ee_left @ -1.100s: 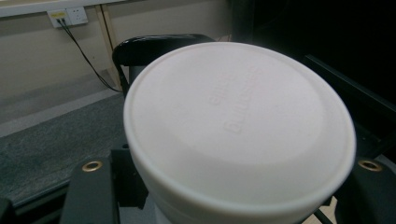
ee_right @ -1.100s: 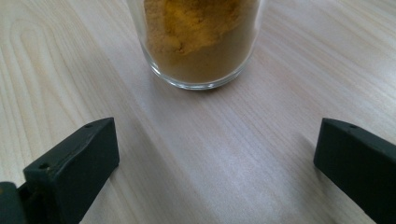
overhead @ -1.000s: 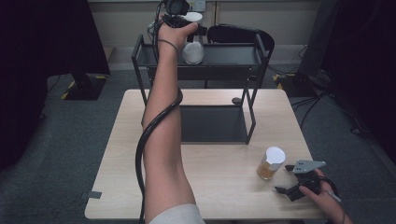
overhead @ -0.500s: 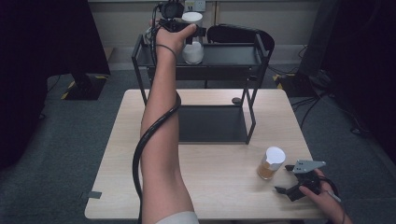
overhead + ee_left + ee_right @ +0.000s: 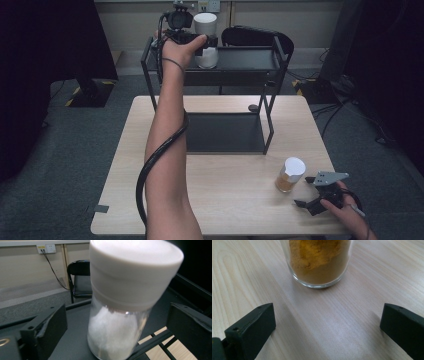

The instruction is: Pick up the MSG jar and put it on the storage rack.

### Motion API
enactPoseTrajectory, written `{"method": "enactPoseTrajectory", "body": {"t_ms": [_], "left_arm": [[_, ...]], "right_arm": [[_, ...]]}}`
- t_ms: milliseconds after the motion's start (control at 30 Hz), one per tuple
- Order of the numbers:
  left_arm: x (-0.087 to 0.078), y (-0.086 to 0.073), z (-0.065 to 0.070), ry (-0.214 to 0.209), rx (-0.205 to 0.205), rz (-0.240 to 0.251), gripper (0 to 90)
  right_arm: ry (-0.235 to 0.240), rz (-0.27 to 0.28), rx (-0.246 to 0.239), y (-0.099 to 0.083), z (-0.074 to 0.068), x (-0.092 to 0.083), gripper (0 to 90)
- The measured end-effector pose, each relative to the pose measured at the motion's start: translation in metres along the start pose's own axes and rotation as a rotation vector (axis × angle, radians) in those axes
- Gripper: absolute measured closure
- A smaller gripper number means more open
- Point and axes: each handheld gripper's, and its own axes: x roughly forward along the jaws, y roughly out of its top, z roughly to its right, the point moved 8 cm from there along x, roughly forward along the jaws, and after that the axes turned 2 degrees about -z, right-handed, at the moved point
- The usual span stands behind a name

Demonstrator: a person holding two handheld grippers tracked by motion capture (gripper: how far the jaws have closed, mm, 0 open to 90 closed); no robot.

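left gripper (image 5: pixel 116 337), jaws spread wide either side of a white-lidded jar (image 5: pixel 125 302) of white powder standing on the top shelf of the black rack (image 5: pixel 250 57); neither jaw touches it. the jar appears to be glass: rigid, smooth, probably slippery and breakable, best taken on the clear body below the lid. right gripper (image 5: pixel 327 330), jaws likewise apart and empty, rests on the table (image 5: pixel 225 200) near a jar of orange powder (image 5: pixel 319 262).
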Motion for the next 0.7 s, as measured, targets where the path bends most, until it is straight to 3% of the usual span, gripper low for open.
{"method": "enactPoseTrajectory", "body": {"t_ms": [700], "left_arm": [[-0.013, -0.04, 0.003, -0.045, 0.021, 0.031, 0.7]], "right_arm": [[0.0, 0.0, 0.001, 0.0, 0.0, 0.0, 0.0]]}}
